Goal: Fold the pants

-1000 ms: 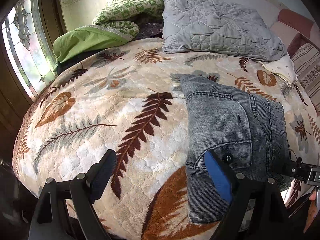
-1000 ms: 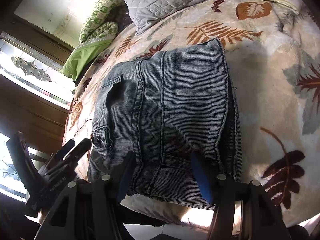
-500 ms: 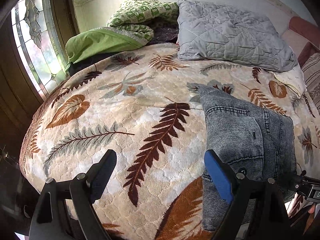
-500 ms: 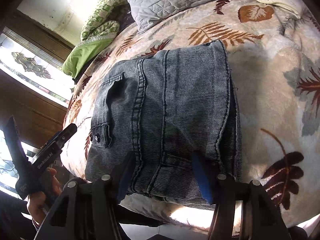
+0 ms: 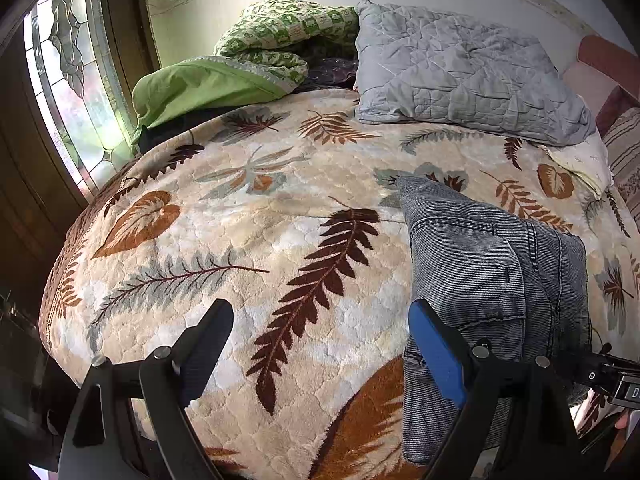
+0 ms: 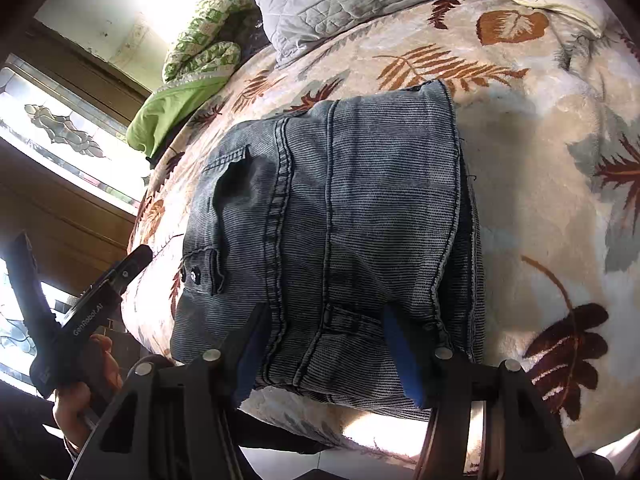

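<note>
The grey denim pants [image 6: 340, 232] lie folded in a compact stack near the bed's front edge, waistband and button toward me; they also show in the left wrist view [image 5: 492, 280] at right. My right gripper [image 6: 326, 344] is open and empty, its jaws just in front of the stack's near edge. My left gripper [image 5: 320, 344] is open and empty over the blanket, left of the pants. It shows in the right wrist view [image 6: 80, 312] held in a hand at the lower left.
The bed carries a cream blanket with leaf print [image 5: 248, 240]. A grey quilted pillow [image 5: 460, 72] and a green bedding pile [image 5: 248, 64] lie at the head. A glass window [image 5: 68, 92] and wood frame stand at left. The bed edge drops off near me.
My left gripper has drawn back and to the left, away from the pants. The right gripper and the folded stack have hardly moved.
</note>
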A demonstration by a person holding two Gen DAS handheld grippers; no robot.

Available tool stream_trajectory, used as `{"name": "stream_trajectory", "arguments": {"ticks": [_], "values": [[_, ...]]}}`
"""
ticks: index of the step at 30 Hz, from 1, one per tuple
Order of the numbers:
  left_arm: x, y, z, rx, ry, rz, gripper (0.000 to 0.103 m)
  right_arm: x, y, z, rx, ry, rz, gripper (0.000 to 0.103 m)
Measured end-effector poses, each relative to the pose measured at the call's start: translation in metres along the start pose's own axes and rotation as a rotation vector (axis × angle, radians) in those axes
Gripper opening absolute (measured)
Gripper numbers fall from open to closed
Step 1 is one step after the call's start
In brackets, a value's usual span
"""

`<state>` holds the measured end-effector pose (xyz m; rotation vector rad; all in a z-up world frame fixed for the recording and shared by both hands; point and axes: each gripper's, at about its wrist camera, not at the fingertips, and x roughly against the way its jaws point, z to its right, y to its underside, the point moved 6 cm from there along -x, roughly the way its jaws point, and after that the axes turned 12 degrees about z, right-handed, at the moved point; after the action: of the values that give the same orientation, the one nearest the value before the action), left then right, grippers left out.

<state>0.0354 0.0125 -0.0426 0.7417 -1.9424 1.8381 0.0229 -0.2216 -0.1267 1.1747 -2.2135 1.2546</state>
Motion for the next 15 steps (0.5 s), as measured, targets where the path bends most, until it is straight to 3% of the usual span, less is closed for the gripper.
{"name": "stream_trajectory", "arguments": {"ticks": [5,10,12,15], "values": [[-0.007,0.005,0.001,0.012,0.023,-0.025,0.090,0.007,-0.008,-0.006,0.014,0.012,-0.053,0.061],[-0.023,0.026,0.024,-0.085,0.027,-0.087,0.090,0.030,-0.067,-0.034,0.072,-0.043,0.061,0.065],[-0.021,0.029,0.030,-0.131,0.005,-0.056,0.090,0.018,-0.089,-0.035,0.035,-0.110,0.068,0.066],[-0.022,0.026,0.026,-0.110,0.035,-0.075,0.090,-0.028,-0.099,-0.013,-0.078,-0.167,0.007,0.067]]}}
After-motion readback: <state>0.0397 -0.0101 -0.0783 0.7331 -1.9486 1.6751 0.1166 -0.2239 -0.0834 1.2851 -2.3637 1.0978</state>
